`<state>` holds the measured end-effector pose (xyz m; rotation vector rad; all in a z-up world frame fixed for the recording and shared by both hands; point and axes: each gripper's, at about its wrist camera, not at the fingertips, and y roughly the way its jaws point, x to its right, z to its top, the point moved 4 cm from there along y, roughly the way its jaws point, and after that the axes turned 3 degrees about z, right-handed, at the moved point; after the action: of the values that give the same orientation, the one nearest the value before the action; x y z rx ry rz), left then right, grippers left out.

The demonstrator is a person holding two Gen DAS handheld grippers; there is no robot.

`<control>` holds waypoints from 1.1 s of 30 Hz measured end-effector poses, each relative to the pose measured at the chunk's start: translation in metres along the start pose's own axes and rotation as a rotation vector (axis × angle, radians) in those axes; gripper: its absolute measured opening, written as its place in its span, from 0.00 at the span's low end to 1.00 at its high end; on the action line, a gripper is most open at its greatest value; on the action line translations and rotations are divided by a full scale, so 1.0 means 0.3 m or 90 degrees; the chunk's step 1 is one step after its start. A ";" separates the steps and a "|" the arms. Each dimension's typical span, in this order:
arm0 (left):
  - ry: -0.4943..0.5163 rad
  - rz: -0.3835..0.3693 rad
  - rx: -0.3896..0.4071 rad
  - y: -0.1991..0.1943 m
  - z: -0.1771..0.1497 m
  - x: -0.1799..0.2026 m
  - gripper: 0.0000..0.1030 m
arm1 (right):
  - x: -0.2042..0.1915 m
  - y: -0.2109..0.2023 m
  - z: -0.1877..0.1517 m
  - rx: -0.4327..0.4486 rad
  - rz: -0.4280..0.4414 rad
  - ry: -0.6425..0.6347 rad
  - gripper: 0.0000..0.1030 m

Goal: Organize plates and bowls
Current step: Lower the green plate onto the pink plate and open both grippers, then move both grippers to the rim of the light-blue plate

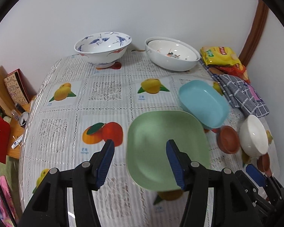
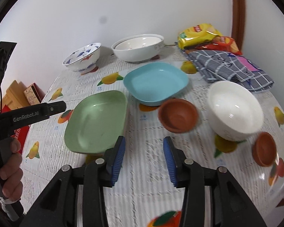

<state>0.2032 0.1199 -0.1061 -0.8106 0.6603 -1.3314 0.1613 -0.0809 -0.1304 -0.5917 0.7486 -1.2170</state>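
A fruit-print table (image 1: 70, 113) is carrying the green plate (image 1: 166, 149), light, stiff, slick; rim grip seems best. Beside it, the left claw (image 1: 140, 162) and right claw (image 2: 144, 159) are hanging apart, empty.

From my right wrist view, the square plate (image 2: 96, 121) sits at ten o'clock, a second plate (image 2: 155, 83) behind it at twelve. A small bowl (image 2: 178, 115) lies just right of them, a larger bowl (image 2: 234, 109) at two (a folded cloth (image 2: 229, 66) behind it).
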 end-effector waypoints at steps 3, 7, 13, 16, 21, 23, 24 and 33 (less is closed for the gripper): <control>0.008 -0.007 0.008 -0.048 -0.013 0.030 0.53 | 0.038 -0.050 -0.013 0.011 -0.004 0.018 0.41; 0.025 -0.007 0.020 -0.109 -0.032 0.074 0.54 | 0.075 -0.114 -0.011 0.031 0.001 0.041 0.42; 0.036 -0.005 0.033 -0.166 -0.043 0.112 0.55 | 0.092 -0.188 -0.011 0.058 0.005 0.050 0.46; 0.038 -0.008 0.039 -0.186 -0.046 0.126 0.55 | 0.094 -0.206 -0.009 0.065 0.006 0.048 0.46; 0.044 -0.007 0.046 -0.209 -0.047 0.143 0.55 | 0.104 -0.232 -0.007 0.075 0.007 0.051 0.46; 0.043 -0.008 0.047 -0.211 -0.047 0.147 0.55 | 0.109 -0.235 -0.006 0.076 0.007 0.051 0.46; 0.043 -0.009 0.048 -0.212 -0.046 0.149 0.55 | 0.111 -0.237 -0.005 0.076 0.006 0.052 0.46; 0.044 -0.016 0.055 -0.215 -0.032 0.167 0.55 | 0.122 -0.245 0.007 0.085 0.004 0.052 0.46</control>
<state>0.1655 0.0660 -0.0570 -0.7078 0.6450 -1.4058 0.1244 -0.1348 -0.0807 -0.4320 0.7306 -1.2807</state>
